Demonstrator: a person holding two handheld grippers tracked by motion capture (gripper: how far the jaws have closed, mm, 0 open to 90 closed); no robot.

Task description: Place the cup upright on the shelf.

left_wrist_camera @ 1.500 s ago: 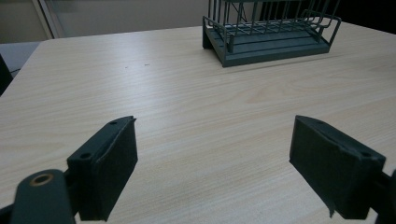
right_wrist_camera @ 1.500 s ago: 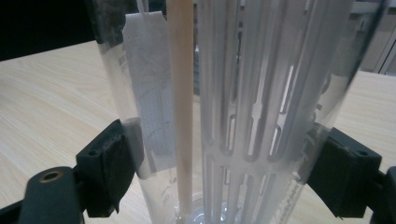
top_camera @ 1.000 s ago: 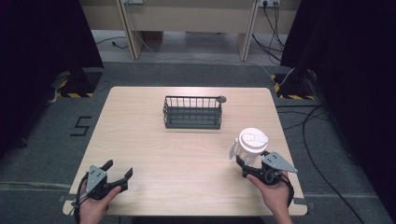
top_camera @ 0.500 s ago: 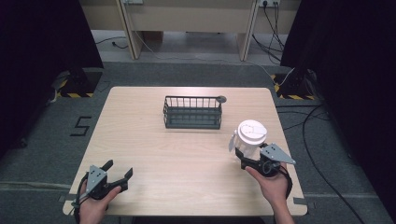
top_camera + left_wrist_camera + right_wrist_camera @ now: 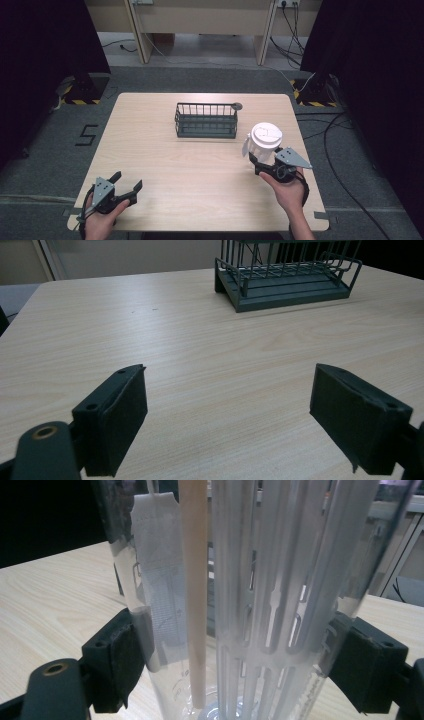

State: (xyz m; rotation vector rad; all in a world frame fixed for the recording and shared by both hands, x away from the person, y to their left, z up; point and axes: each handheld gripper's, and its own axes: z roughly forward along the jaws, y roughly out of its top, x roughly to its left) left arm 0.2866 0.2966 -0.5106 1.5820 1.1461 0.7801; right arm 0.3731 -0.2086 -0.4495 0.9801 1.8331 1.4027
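A clear plastic pitcher (image 5: 265,141) with a white lid stands upright at the right of the wooden table (image 5: 200,175). My right gripper (image 5: 261,161) is shut on its lower body, one jaw on each side. In the right gripper view the pitcher (image 5: 260,605) shows a white slotted insert and a pale tan strip, clamped by the right gripper (image 5: 235,665). I cannot tell whether its base touches the table. My left gripper (image 5: 127,181) is open near the front left corner. The left gripper (image 5: 230,415) has only bare tabletop between its jaws.
A dark wire basket (image 5: 206,121) stands at the middle back of the table, with a small dark disc (image 5: 237,106) at its far right corner. From the left gripper view the basket (image 5: 290,275) is ahead and to the right. Cables lie on the floor at the right.
My right gripper has carried the pitcher away from the person, toward the basket's right end. The left gripper has stayed put and open.
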